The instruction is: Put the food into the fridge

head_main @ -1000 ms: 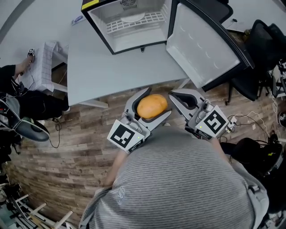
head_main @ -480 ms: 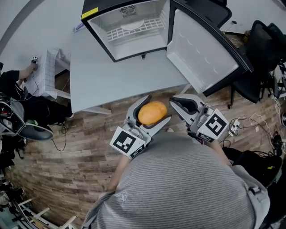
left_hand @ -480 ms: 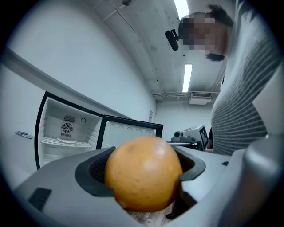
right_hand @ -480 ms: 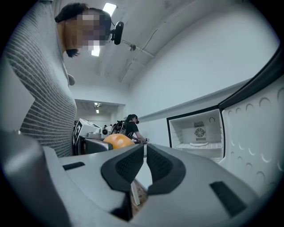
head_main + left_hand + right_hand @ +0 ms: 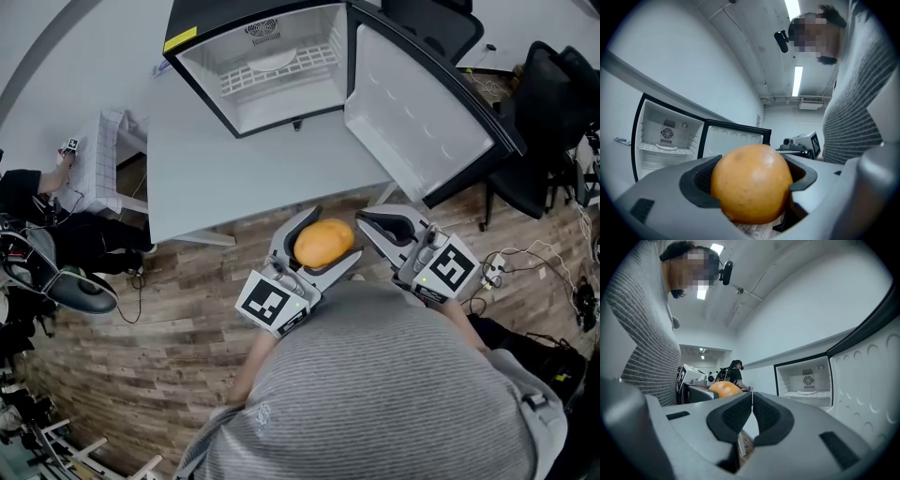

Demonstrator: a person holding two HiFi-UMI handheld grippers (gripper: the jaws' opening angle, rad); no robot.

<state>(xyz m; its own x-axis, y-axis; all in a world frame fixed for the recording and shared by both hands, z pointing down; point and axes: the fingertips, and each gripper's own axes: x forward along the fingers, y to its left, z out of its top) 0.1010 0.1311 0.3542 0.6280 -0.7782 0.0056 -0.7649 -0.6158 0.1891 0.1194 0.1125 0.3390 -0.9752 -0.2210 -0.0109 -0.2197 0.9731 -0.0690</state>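
Observation:
A round orange fruit (image 5: 323, 242) sits between the jaws of my left gripper (image 5: 330, 234), which is shut on it over the wooden floor just before the grey table's (image 5: 234, 169) near edge. In the left gripper view the orange (image 5: 752, 185) fills the gap in the gripper (image 5: 752, 187). My right gripper (image 5: 367, 219) hangs beside it on the right, shut and empty; its pads (image 5: 736, 416) meet in the right gripper view, where the orange (image 5: 724, 388) shows at the left. The small fridge (image 5: 272, 70) stands on the table with its door (image 5: 417, 112) swung open to the right.
The fridge has a white wire shelf (image 5: 277, 64) with a pale dish on it. A white cloth-covered stand (image 5: 98, 159) and a seated person (image 5: 28, 192) are at the left. A black chair (image 5: 553, 103) and floor cables (image 5: 525, 258) lie to the right.
The left gripper keeps its hold on the orange. Both grippers have edged slightly toward the table, and the table and fridge look a little nearer in the head view.

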